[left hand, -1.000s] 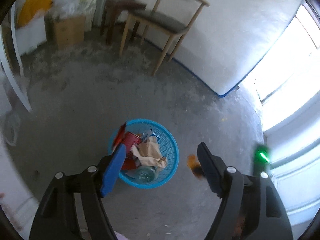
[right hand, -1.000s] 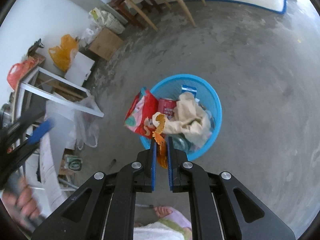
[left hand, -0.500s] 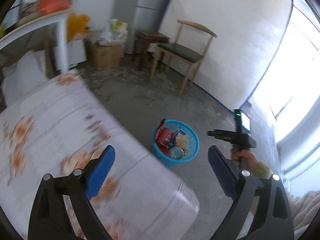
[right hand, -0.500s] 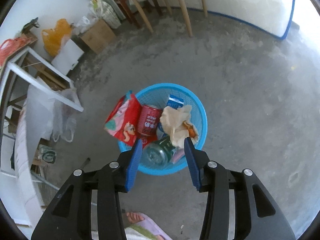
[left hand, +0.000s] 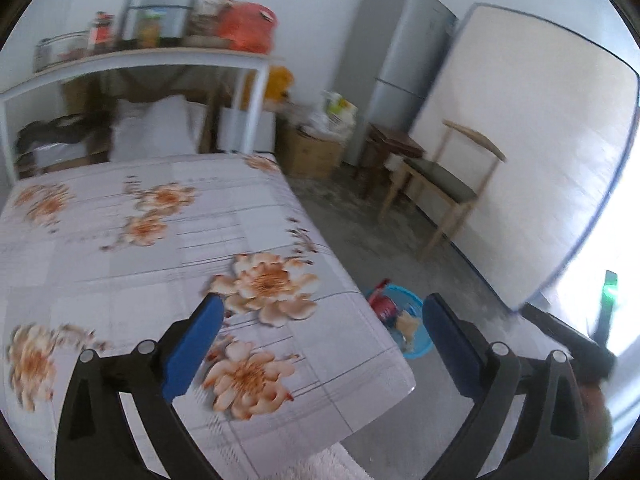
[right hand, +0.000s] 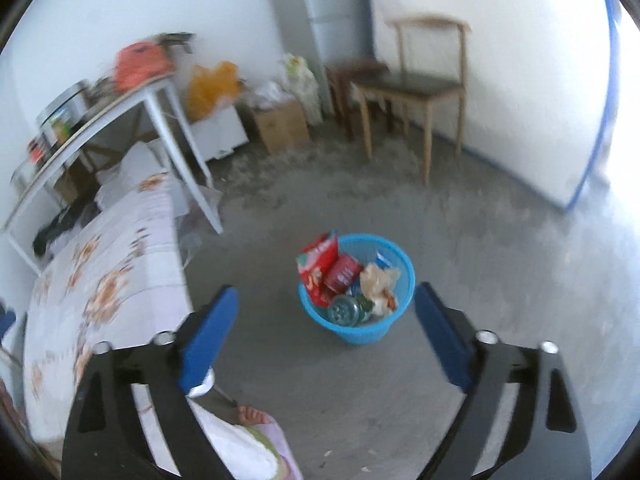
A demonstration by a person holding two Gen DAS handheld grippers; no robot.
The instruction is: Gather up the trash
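Both grippers are spread wide and hold nothing. Left gripper hangs over the bed at lower centre of its view, the bin partly hidden past the bed's corner. Right gripper frames the bin on the floor, mid-frame, filled with a red packet, can and crumpled paper.

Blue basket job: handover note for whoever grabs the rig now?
Left gripper: open, holds nothing, over the floral bed.
Right gripper: open, holds nothing, above the floor, aimed at the blue basket.
Basket on the floor beside the bed holds a red snack bag, red can, crumpled paper and a bottle.
Done: those are binned.
Left: no loose trash in view; scan elsewhere.
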